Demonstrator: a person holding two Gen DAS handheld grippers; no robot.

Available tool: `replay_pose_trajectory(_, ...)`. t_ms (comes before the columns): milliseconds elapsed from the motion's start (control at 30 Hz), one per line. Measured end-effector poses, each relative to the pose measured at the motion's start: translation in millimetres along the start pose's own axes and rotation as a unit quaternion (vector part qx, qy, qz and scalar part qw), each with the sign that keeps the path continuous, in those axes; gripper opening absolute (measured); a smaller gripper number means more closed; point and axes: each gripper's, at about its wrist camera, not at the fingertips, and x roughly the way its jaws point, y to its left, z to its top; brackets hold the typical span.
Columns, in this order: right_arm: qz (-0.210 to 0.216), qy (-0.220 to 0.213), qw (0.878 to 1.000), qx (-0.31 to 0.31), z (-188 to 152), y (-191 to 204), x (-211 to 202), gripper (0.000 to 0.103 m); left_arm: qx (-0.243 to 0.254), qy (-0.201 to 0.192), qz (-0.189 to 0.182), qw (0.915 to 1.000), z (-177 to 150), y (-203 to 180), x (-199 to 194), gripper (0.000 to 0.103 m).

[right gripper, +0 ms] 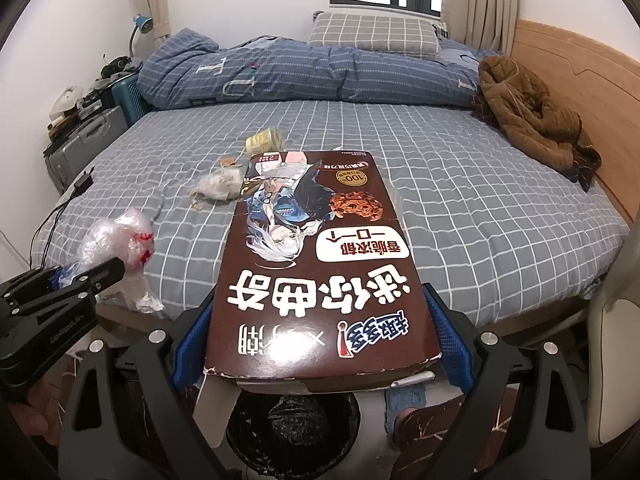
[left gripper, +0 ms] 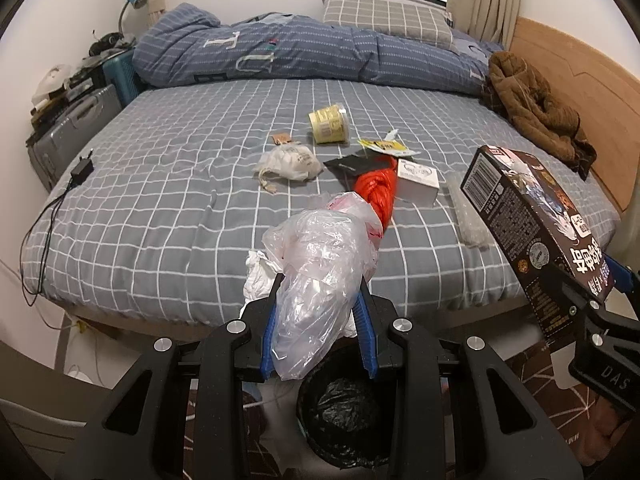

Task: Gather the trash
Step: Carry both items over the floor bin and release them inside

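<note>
My left gripper (left gripper: 318, 308) is shut on a crumpled clear plastic bag (left gripper: 324, 272) with white paper, held above a trash bin (left gripper: 340, 424) lined with a black bag. My right gripper (right gripper: 320, 320) is shut on a brown cookie box (right gripper: 316, 256), held flat over the same bin (right gripper: 292, 428); the box also shows in the left wrist view (left gripper: 536, 220). On the bed lie a yellow cup (left gripper: 329, 123), a white drawstring pouch (left gripper: 290, 164), an orange bag (left gripper: 378, 190), a small white box (left gripper: 418, 182), a black card (left gripper: 356, 164) and a yellow wrapper (left gripper: 386, 146).
The bed (left gripper: 160, 208) has a grey checked sheet, a blue duvet (left gripper: 304, 56) and a brown jacket (left gripper: 532, 108) by the wooden headboard. A charger and cable (left gripper: 80, 170) lie at the left edge. Suitcases (left gripper: 76, 124) stand at left. A clear plastic strip (left gripper: 466, 208) lies at right.
</note>
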Motion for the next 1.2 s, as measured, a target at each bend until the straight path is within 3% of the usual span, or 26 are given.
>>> replay_pose_trajectory(800,-0.002,0.064,0.997,-0.038,-90.1,20.6,9.5,0.088,-0.004,0.065,0.001,0.9979,-95.0,0.9,18.4,0.032)
replay_pose_trajectory(1200,0.009,0.114,0.992,-0.057,-121.7,32.1,38.7,0.088,-0.024,0.114,-0.001,0.9932,-132.7,6.8,52.8,0.032)
